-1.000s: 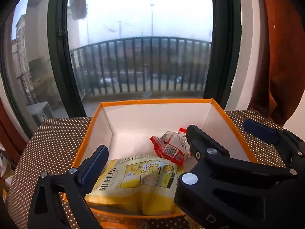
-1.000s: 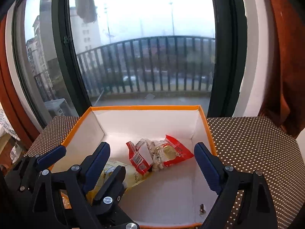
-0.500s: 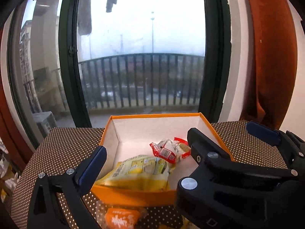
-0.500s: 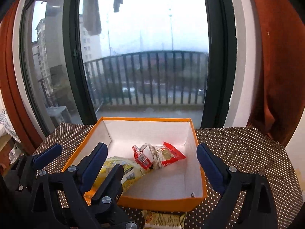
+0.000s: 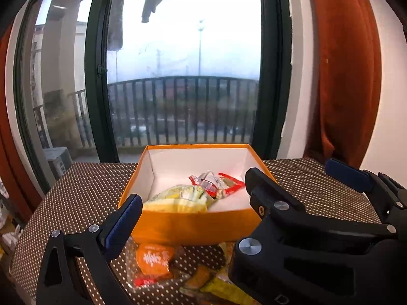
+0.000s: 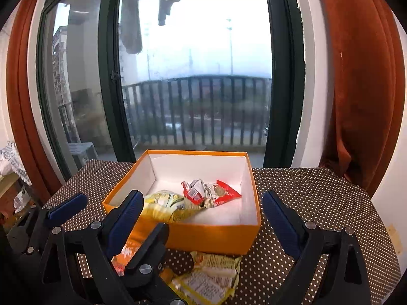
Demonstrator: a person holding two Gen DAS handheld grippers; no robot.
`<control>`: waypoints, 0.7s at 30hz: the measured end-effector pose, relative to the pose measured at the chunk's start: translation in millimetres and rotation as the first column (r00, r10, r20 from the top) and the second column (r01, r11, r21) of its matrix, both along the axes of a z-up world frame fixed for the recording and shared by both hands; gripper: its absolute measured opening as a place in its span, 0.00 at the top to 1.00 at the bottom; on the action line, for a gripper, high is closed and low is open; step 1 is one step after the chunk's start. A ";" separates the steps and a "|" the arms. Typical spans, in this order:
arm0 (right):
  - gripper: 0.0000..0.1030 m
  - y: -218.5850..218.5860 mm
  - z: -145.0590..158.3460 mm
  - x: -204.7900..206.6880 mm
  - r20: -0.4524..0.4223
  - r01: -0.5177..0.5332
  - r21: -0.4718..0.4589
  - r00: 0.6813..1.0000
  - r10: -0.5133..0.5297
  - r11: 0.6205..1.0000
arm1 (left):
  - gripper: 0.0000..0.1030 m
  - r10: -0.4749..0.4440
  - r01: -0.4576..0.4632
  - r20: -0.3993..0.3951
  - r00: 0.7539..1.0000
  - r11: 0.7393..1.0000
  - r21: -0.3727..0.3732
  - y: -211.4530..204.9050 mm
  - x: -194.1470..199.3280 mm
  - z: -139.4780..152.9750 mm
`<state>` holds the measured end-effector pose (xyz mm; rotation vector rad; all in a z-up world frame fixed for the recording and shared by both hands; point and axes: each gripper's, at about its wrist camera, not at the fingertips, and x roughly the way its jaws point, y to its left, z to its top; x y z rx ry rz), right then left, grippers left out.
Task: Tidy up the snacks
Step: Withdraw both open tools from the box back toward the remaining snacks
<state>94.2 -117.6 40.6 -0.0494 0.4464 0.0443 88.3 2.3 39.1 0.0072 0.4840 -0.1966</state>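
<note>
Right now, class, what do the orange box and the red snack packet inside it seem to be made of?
Orange box: probably cardboard, matte orange outside, white inside; straight folded corners and thin, stiff walls.
Red snack packet: likely thin plastic film, glossy; it crinkles, catches light and has a clear section.

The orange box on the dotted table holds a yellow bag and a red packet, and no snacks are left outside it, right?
Not quite. The box holds both, but snacks lie on the table before it, as the right wrist view shows.
</note>
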 end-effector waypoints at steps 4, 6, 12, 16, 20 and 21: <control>0.07 -2.1 -4.1 -17.1 0.010 0.001 -0.008 1.000 -0.001 1.000 | 0.02 0.002 -0.002 0.004 1.000 1.000 -0.012 -3.1 -21.0 -6.4; 0.07 -3.0 -7.3 -26.9 0.011 -0.003 -0.015 1.000 0.003 1.000 | 0.02 0.006 -0.006 0.002 1.000 1.000 -0.019 -4.3 -27.0 -10.9; 0.07 -3.7 -22.2 -50.9 0.013 -0.010 -0.030 1.000 0.011 0.999 | 0.02 0.017 -0.017 0.014 1.000 1.000 -0.019 -6.8 -52.0 -27.5; 0.07 -3.4 -34.7 -64.8 0.013 -0.018 -0.033 1.000 0.019 0.999 | 0.02 0.018 -0.018 0.014 1.000 0.999 -0.027 -7.5 -68.0 -40.8; 0.07 -2.4 -48.2 -75.9 0.015 -0.039 -0.029 0.999 0.039 0.999 | 0.02 0.014 -0.014 0.017 1.000 1.000 -0.023 -7.0 -80.9 -54.9; 0.07 -2.1 -52.3 -78.8 0.015 -0.041 -0.027 0.999 0.041 0.999 | 0.02 0.017 -0.016 0.017 1.000 1.000 -0.021 -6.9 -83.2 -58.4</control>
